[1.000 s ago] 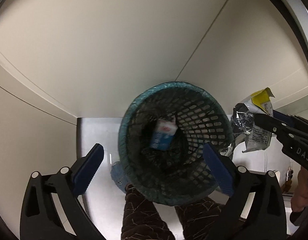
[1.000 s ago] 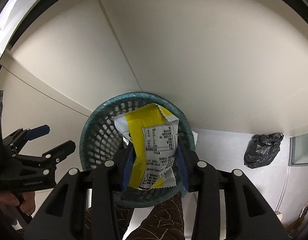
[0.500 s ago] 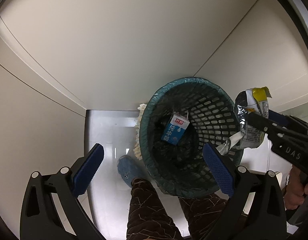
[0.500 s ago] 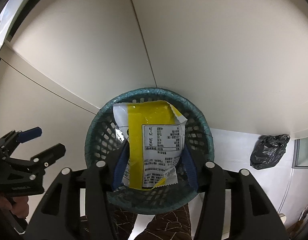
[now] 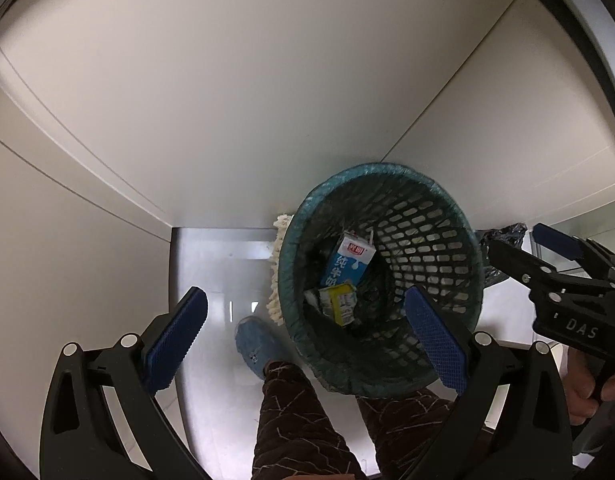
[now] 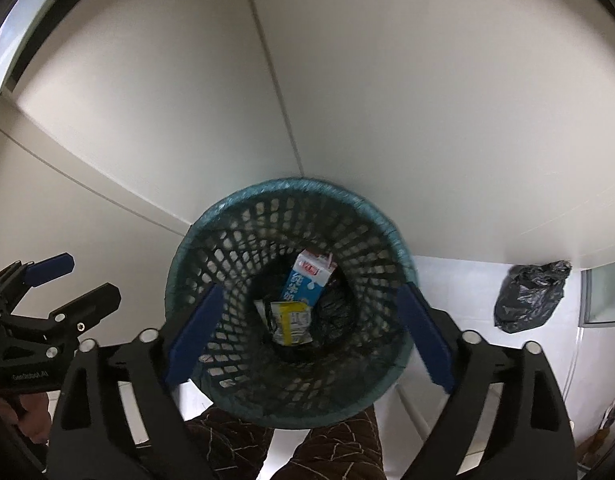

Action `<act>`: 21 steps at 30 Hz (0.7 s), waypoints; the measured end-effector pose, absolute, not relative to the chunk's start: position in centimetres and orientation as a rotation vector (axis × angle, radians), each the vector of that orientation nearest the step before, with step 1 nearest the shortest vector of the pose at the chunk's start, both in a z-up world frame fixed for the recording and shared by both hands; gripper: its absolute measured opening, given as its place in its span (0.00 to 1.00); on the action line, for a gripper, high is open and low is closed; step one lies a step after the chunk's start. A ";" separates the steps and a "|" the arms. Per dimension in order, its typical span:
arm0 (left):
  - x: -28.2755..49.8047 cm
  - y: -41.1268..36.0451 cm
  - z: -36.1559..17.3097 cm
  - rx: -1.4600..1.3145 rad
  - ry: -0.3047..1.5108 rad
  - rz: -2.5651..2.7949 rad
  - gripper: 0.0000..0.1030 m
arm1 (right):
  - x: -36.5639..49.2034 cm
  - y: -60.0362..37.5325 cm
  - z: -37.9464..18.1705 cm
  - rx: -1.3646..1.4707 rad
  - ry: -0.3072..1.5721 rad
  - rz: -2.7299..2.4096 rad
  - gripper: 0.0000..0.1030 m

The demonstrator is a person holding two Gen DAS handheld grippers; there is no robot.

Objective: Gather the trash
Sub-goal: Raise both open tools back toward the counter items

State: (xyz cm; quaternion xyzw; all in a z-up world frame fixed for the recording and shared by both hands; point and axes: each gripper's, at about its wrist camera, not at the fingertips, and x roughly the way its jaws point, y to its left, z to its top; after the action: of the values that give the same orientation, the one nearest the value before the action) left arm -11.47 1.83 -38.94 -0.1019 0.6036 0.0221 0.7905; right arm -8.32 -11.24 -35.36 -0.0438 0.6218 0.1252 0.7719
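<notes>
A dark green mesh wastebasket (image 5: 459, 216) (image 6: 227, 248) stands on the floor below both grippers. Inside it lie a blue and white milk carton (image 5: 349, 266) (image 6: 309, 282) and a yellow and silver snack wrapper (image 5: 339, 304) (image 6: 291, 320). My left gripper (image 5: 303, 340) is open and empty, above the basket's left side; it also shows in the right wrist view (image 6: 67, 280). My right gripper (image 6: 307, 332) is open and empty, straight above the basket; it also shows in the left wrist view (image 5: 523, 244).
A black rubbish bag (image 6: 531, 296) (image 5: 503, 240) lies on the floor to the right of the basket. A cream mop head (image 5: 279, 264) lies left of the basket. The person's legs (image 5: 291, 412) and a blue shoe (image 5: 255, 344) stand in front of it. White cabinet panels (image 6: 387, 100) rise behind.
My right gripper opened and let go of the yellow wrapper, which fell into the basket beside the milk carton. The left gripper's view shifted so the basket sits further right.
</notes>
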 end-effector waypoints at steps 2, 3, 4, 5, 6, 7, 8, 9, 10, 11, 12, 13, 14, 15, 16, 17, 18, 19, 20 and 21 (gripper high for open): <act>-11.3 1.8 -37.7 -0.223 1.288 0.041 0.94 | -8.0 -11.7 -34.2 -0.105 1.332 0.255 0.89; -11.1 1.7 -37.0 -0.225 1.281 0.039 0.94 | -7.8 -11.9 -33.6 -0.108 1.323 0.251 0.89; -10.9 1.8 -36.4 -0.226 1.277 0.040 0.94 | -7.7 -12.1 -32.9 -0.109 1.312 0.249 0.89; -10.8 1.8 -35.6 -0.232 1.270 0.039 0.94 | -7.5 -12.4 -32.1 -0.112 1.301 0.242 0.89; -10.6 1.7 -34.8 -0.239 1.264 0.038 0.94 | -7.3 -12.6 -31.4 -0.115 1.292 0.237 0.90; -10.4 1.7 -33.9 -0.248 1.258 0.035 0.94 | -7.1 -12.8 -30.6 -0.116 1.281 0.234 0.90; -10.2 1.7 -33.2 -0.257 1.253 0.031 0.94 | -7.0 -13.1 -29.6 -0.115 1.266 0.229 0.90; -10.0 1.7 -32.2 -0.267 1.245 0.026 0.94 | -6.8 -13.5 -28.8 -0.114 1.254 0.225 0.90; -9.8 1.6 -31.5 -0.271 1.238 0.021 0.94 | -6.7 -13.8 -27.9 -0.111 1.239 0.221 0.90; -9.5 1.4 -30.4 -0.269 1.228 0.019 0.94 | -6.5 -14.1 -26.8 -0.104 1.226 0.214 0.90; -9.3 1.2 -29.6 -0.264 1.220 0.017 0.94 | -6.4 -14.4 -25.9 -0.096 1.216 0.210 0.90; -9.0 1.1 -28.6 -0.258 1.213 0.017 0.94 | -6.3 -14.6 -25.0 -0.086 1.206 0.205 0.90; -8.8 1.0 -27.9 -0.253 1.208 0.020 0.94 | -6.1 -14.9 -24.0 -0.077 1.194 0.203 0.90; -8.6 0.9 -26.8 -0.253 1.199 0.022 0.94 | -6.0 -15.1 -23.1 -0.072 1.185 0.204 0.90; -8.3 0.8 -26.0 -0.252 1.190 0.027 0.94 | -5.8 -15.2 -22.3 -0.070 1.175 0.204 0.90; -8.1 0.8 -25.3 -0.244 1.181 0.028 0.94 | -5.7 -15.4 -21.2 -0.071 1.161 0.205 0.90; -7.9 0.6 -24.3 -0.230 1.168 0.026 0.94 | -5.5 -15.5 -20.3 -0.070 1.151 0.210 0.90; -7.7 0.5 -23.5 -0.221 1.160 0.025 0.94 | -5.3 -15.6 -19.4 -0.069 1.140 0.213 0.90; -7.4 0.4 -22.6 -0.221 1.153 0.022 0.94 | -5.1 -15.8 -18.6 -0.066 1.130 0.217 0.90; -7.1 0.4 -21.7 -0.228 1.145 0.017 0.94 | -4.8 -15.9 -17.6 -0.064 1.117 0.222 0.90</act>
State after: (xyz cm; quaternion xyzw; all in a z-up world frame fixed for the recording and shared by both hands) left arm -7.14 0.42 -21.69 -0.1077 0.5407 0.0081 0.8343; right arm -4.82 -15.87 -17.59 -0.0305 0.5287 0.1052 0.8417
